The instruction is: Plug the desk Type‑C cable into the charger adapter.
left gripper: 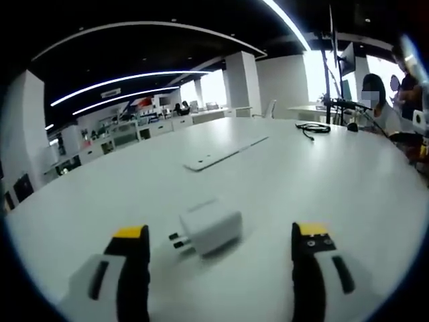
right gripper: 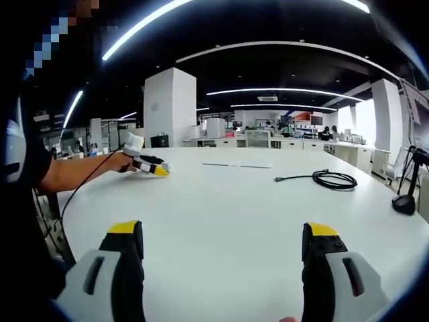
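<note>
Your bench [left gripper: 281,181] is a wide white top with a smooth, plain surface. Near you on it lies the white charger adapter [left gripper: 209,227], resting on its side with its prongs pointing to the left in the left gripper view. Further back a flat white panel [left gripper: 224,153] sits flush in the top. Well apart from the adapter, toward the far edge, you have the black cable [right gripper: 326,178] lying in a loose coil, one end trailing out straight across the bench.

left tool [left gripper: 221,245] jaws wide apart | right tool [right gripper: 224,241] jaws wide apart
</note>
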Available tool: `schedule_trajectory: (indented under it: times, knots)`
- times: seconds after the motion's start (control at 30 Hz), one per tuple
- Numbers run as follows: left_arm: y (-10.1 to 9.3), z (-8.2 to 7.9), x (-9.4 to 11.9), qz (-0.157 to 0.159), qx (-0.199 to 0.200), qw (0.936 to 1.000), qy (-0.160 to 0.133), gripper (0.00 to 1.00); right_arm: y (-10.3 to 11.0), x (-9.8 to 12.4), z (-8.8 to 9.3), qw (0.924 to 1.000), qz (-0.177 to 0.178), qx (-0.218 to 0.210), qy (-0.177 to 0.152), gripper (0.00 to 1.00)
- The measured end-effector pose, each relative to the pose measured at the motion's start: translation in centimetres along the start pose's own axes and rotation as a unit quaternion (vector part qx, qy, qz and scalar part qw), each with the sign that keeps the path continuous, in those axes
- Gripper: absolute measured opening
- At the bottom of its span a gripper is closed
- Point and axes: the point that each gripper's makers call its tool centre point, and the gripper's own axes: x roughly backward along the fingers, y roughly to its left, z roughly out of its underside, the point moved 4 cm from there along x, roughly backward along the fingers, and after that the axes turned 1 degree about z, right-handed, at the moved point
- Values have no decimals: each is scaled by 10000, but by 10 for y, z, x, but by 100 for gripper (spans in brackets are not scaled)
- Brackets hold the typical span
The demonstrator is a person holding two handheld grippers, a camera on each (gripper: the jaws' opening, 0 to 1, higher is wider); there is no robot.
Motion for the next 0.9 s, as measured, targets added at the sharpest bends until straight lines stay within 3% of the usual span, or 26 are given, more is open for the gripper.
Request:
schedule_trajectory:
  times: [0.43,0.6,0.9]
  knots:
    - [3,-2,-7,-17,-156,9999,-46,57,0,-1,2,10000,28,-10,32,99]
    - [8,-1,-2,-189,-95,9998,-13,43,0,-1,3,10000,40,-9,46,99]
    - [4,2,14,-230,47,9997,102,28,3,-3,1,10000,2,3,22,98]
